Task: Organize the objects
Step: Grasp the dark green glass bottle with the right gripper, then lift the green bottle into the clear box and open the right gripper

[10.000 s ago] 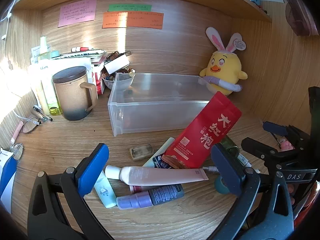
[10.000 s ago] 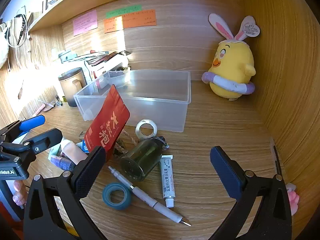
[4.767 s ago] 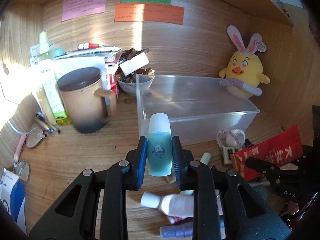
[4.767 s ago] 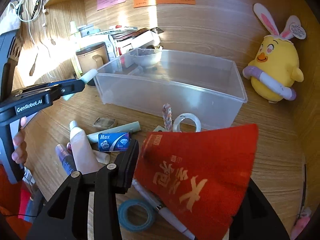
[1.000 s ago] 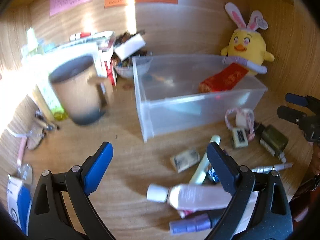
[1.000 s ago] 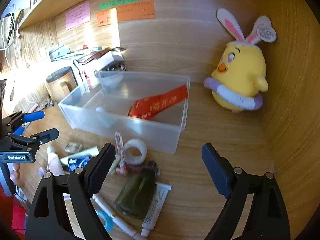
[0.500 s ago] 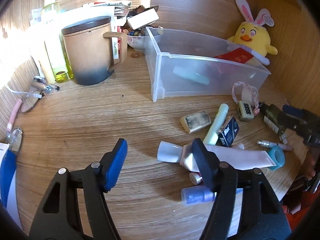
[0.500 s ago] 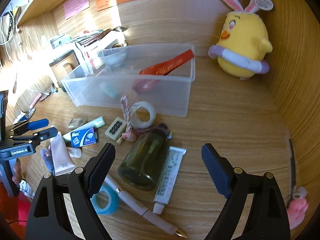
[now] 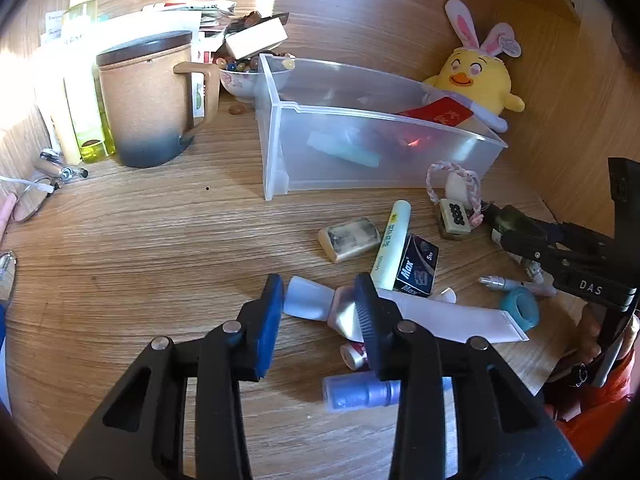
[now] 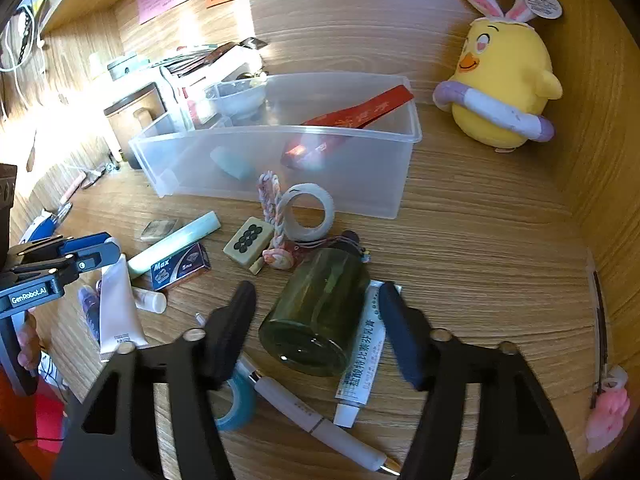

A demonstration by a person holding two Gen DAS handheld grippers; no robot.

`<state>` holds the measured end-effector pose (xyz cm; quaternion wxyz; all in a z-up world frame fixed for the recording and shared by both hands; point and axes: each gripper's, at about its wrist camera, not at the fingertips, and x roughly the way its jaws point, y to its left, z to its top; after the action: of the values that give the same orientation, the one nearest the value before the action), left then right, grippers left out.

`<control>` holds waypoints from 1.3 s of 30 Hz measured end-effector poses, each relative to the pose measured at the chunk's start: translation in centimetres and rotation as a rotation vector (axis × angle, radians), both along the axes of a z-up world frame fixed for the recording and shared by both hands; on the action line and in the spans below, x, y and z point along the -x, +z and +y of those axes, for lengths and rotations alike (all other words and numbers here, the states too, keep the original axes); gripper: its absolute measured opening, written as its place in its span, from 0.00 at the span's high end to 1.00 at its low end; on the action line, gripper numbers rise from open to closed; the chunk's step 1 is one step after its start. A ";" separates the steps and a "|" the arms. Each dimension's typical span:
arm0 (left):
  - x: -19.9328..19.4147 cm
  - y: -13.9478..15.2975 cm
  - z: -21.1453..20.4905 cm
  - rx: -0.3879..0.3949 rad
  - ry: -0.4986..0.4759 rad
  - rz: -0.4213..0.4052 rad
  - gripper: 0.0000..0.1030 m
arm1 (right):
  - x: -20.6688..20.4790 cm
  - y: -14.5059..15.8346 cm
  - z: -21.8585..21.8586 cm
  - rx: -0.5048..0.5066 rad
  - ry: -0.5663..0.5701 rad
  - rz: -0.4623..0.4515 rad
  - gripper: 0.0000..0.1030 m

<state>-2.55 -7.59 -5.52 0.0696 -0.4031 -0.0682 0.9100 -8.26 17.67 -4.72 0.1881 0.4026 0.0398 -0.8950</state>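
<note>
A clear plastic bin [image 9: 276, 128] [image 10: 404, 168] holds a red packet [image 10: 360, 112] and a teal tube [image 9: 342, 150]. My left gripper [image 9: 318, 304] has its jaws around the white cap end of a pink tube [image 9: 440, 316], closing but with a gap on the left side. My right gripper [image 10: 316, 312] has its jaws on either side of a dark green jar [image 10: 320, 312] lying on the desk, not touching it. Both grippers also show in the other's view: the right gripper [image 9: 532, 248], and the left gripper [image 10: 92, 252].
Loose on the desk: a pale green tube [image 9: 390, 240], a Max staples box [image 10: 180, 266], a mahjong tile [image 10: 248, 240], a tape ring [image 10: 306, 212], a teal tape roll [image 9: 520, 312], a pen [image 10: 312, 420], an ointment tube [image 10: 360, 356]. A lidded mug [image 9: 148, 100] and a yellow plush chick [image 10: 500, 84] stand at the back.
The left gripper has dropped to the pink tube and narrowed around its cap end. The right gripper has moved down onto the green jar and narrowed around it.
</note>
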 end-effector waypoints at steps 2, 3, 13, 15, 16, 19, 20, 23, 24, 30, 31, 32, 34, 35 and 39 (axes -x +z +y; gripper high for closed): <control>-0.1 0.0 0.0 0.004 0.007 0.004 0.66 | 0.0 -0.1 -0.2 -0.012 -0.002 0.008 0.57; -0.1 0.1 0.0 0.003 0.011 0.006 0.67 | 0.0 -0.1 -0.2 -0.013 -0.004 0.011 0.58; -0.1 1.1 -1.2 -0.039 0.063 0.032 0.76 | -0.2 1.0 0.5 0.026 -0.016 0.034 0.62; 0.1 1.5 -1.3 -0.047 0.060 0.036 1.00 | -0.4 1.2 0.6 0.025 -0.019 0.044 0.62; 0.2 1.8 -1.4 -0.060 0.061 0.038 1.00 | -0.4 1.3 0.7 0.026 -0.022 0.051 0.62; 0.4 2.1 -1.3 -0.058 0.070 0.048 1.00 | -0.7 1.9 1.0 0.031 -0.028 0.069 0.62; 0.5 2.1 -1.2 -0.050 0.066 0.046 1.00 | -0.7 2.0 1.1 0.033 -0.029 0.074 0.62; 0.7 1.8 -1.3 -0.084 0.044 0.014 0.95 | -0.8 2.4 1.4 0.035 -0.036 0.084 0.62; 0.8 1.6 -1.3 -0.104 0.032 -0.002 0.86 | -0.8 2.5 1.6 0.037 -0.041 0.086 0.62; 1.8 0.6 -1.0 -0.095 0.026 -0.042 0.60 | -0.8 3.1 2.9 0.053 -0.071 0.097 0.62; 2.1 0.4 -0.9 -0.105 0.011 -0.055 0.60 | -0.8 3.2 3.2 0.055 -0.077 0.101 0.62; 2.3 0.2 -0.9 -0.111 0.003 -0.064 0.60 | -0.8 3.3 3.4 0.059 -0.081 0.103 0.62; 2.8 -0.1 -0.6 -0.109 -0.009 -0.088 0.58 | -0.8 3.6 3.8 0.067 -0.090 0.107 0.62; 3.0 -0.1 -0.5 -0.109 -0.012 -0.088 0.57 | -0.8 3.7 3.9 0.069 -0.094 0.110 0.62; 3.4 0.0 0.2 -0.066 -0.033 -0.090 0.46 | -0.7 4.2 4.4 0.075 -0.107 0.121 0.62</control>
<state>-5.99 -7.41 -5.53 0.0948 -0.4420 -0.0944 0.8870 -7.61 22.09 -0.52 0.1520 0.3418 -0.0040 -0.9274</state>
